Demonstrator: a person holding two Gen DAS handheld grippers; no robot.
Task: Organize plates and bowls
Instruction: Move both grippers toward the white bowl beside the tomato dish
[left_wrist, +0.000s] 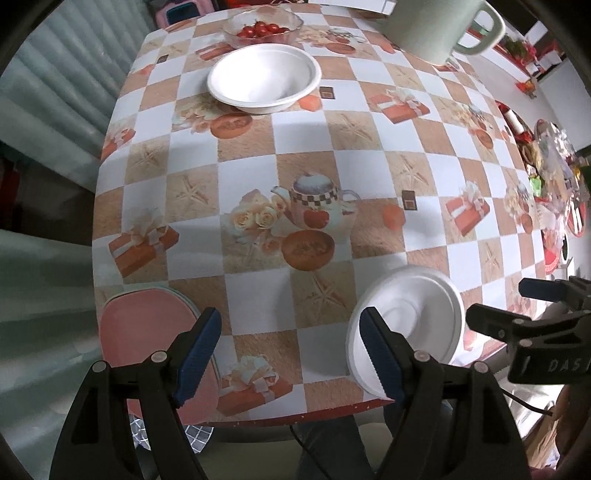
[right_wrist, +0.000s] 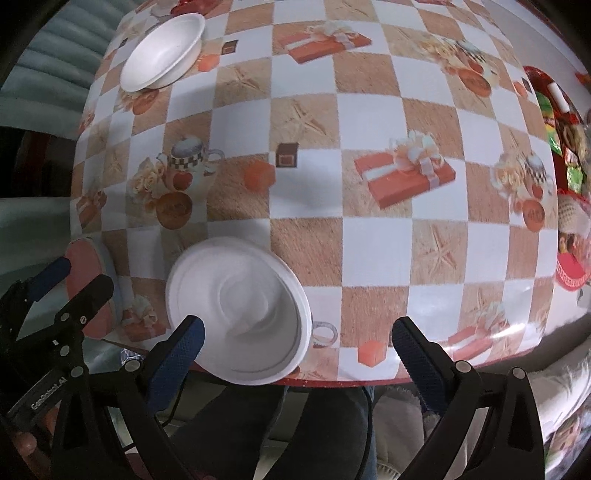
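A white bowl (left_wrist: 410, 321) sits at the near edge of the checkered table (left_wrist: 303, 147), seen also in the right wrist view (right_wrist: 240, 310). A second white bowl (left_wrist: 264, 77) sits at the far side, seen also in the right wrist view (right_wrist: 164, 51). A stack of plates with a pink one on top (left_wrist: 147, 332) lies at the near left corner, seen also in the right wrist view (right_wrist: 86, 288). My left gripper (left_wrist: 291, 354) is open and empty above the near edge, between the plates and the near bowl. My right gripper (right_wrist: 299, 358) is open and empty, its left finger beside the near bowl's rim.
A glass bowl of cherry tomatoes (left_wrist: 262, 27) stands behind the far white bowl. A large pale green mug (left_wrist: 439, 26) stands at the far right. A cluttered red tray of snacks (left_wrist: 550, 177) runs along the right edge, seen also in the right wrist view (right_wrist: 569, 177).
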